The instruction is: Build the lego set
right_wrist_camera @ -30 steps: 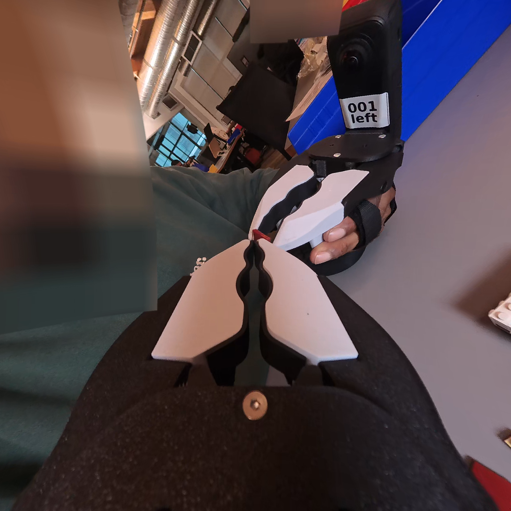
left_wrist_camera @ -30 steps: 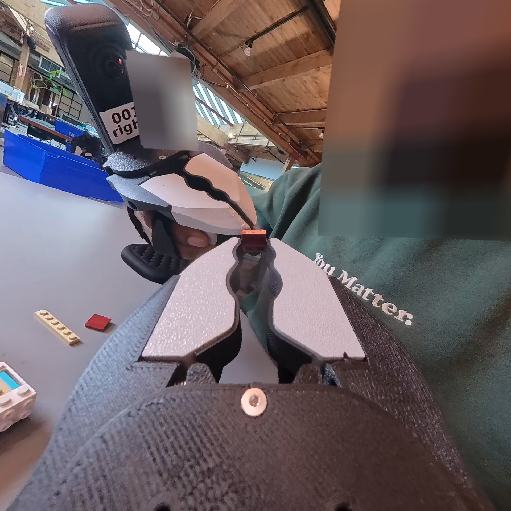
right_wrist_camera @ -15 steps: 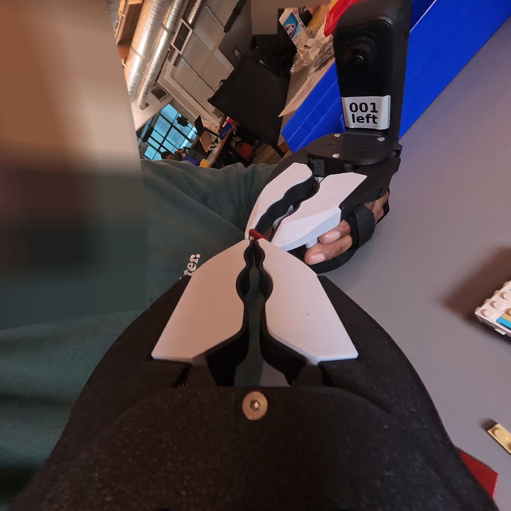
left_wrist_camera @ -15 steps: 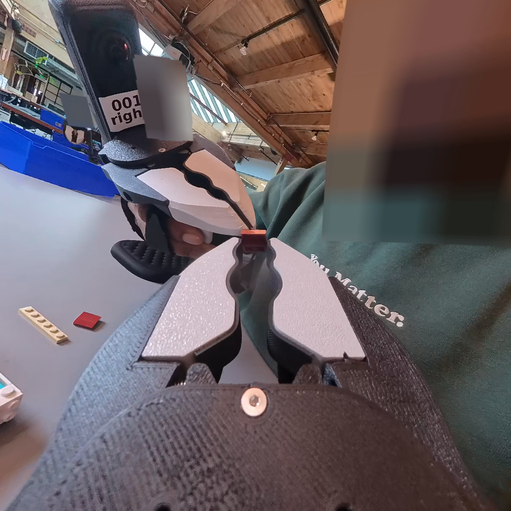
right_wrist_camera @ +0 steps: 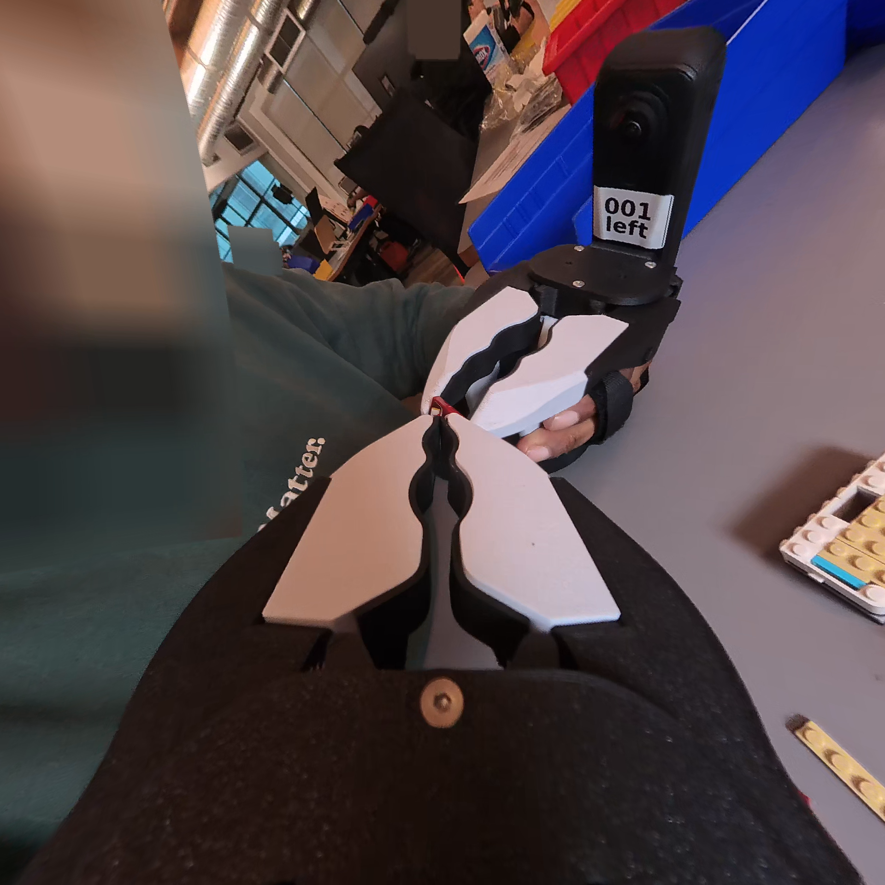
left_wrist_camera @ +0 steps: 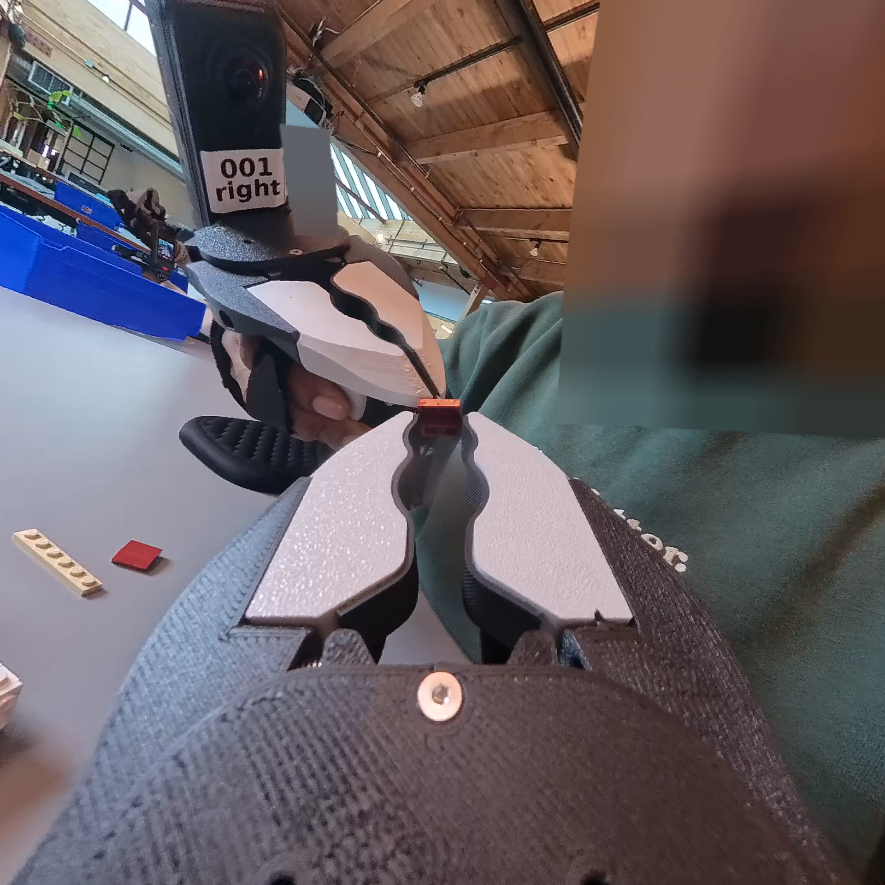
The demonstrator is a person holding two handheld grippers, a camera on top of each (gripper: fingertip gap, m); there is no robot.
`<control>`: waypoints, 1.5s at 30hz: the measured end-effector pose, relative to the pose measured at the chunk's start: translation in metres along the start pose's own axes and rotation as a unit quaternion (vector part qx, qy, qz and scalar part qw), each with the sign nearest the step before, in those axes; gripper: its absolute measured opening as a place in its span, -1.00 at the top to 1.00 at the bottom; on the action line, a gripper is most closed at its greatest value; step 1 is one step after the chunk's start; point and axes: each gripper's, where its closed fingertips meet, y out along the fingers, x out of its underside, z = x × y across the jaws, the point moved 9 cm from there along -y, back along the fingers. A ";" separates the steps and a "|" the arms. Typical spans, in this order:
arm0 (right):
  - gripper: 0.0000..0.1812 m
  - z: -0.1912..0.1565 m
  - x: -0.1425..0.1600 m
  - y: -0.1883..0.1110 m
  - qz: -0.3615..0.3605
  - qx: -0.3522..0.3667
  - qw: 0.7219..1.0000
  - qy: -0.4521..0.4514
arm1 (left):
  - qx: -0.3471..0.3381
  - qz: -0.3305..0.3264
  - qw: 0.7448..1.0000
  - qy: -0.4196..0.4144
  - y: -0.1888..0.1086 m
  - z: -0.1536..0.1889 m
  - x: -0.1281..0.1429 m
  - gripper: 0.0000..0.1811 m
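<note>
My left gripper point(left_wrist_camera: 438, 422) is shut on a small red brick point(left_wrist_camera: 438, 415), held in the air in front of a person's green sweatshirt point(left_wrist_camera: 670, 527). My right gripper point(left_wrist_camera: 431, 393) comes in from the upper left with its jaws closed, and its tips touch the top edge of the red brick. In the right wrist view my right gripper point(right_wrist_camera: 438, 420) is shut. The red brick point(right_wrist_camera: 445, 408) shows just beyond its tips, in the jaws of the left gripper point(right_wrist_camera: 439, 404). I cannot tell whether the right tips pinch the brick's edge or only press on it.
On the grey table point(left_wrist_camera: 96, 431) lie a tan studded plate point(left_wrist_camera: 57, 562), a flat red tile point(left_wrist_camera: 136, 556) and a white piece at the left edge point(left_wrist_camera: 7, 689). A white and tan build point(right_wrist_camera: 843, 541) and the tan plate point(right_wrist_camera: 843, 766) show on the right. Blue bins point(right_wrist_camera: 550, 191) stand behind. My two grippers' fingertips are within a few centimetres of each other. My left tips are roughly 15 centimetres from the flat red tile point(left_wrist_camera: 136, 556).
Both grippers stay tip to tip on the red brick. The pair has shifted and tilted a little, so the right gripper now stands more upright and more of the build shows.
</note>
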 end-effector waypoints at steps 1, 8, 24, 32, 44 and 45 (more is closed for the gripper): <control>1.00 -0.001 0.000 0.000 -0.001 0.003 1.000 -0.005 | 0.001 0.001 1.000 -0.002 0.000 0.000 0.000 0.82; 1.00 -0.004 -0.003 0.002 -0.012 0.018 0.999 -0.030 | 0.009 0.005 1.000 -0.013 -0.001 0.000 0.000 0.82; 1.00 -0.010 -0.008 0.005 -0.028 0.026 0.997 -0.067 | 0.037 0.012 0.999 -0.037 -0.001 0.001 0.000 0.82; 1.00 -0.014 -0.009 0.007 -0.044 0.031 0.994 -0.100 | 0.049 0.007 0.998 -0.046 0.000 0.002 0.000 0.82; 1.00 -0.020 -0.011 0.009 -0.069 0.031 0.987 -0.141 | 0.060 0.002 0.997 -0.049 0.001 0.003 0.001 0.82; 1.00 -0.021 -0.011 0.009 -0.069 0.032 0.987 -0.144 | 0.058 0.002 0.997 -0.047 0.001 0.003 0.001 0.82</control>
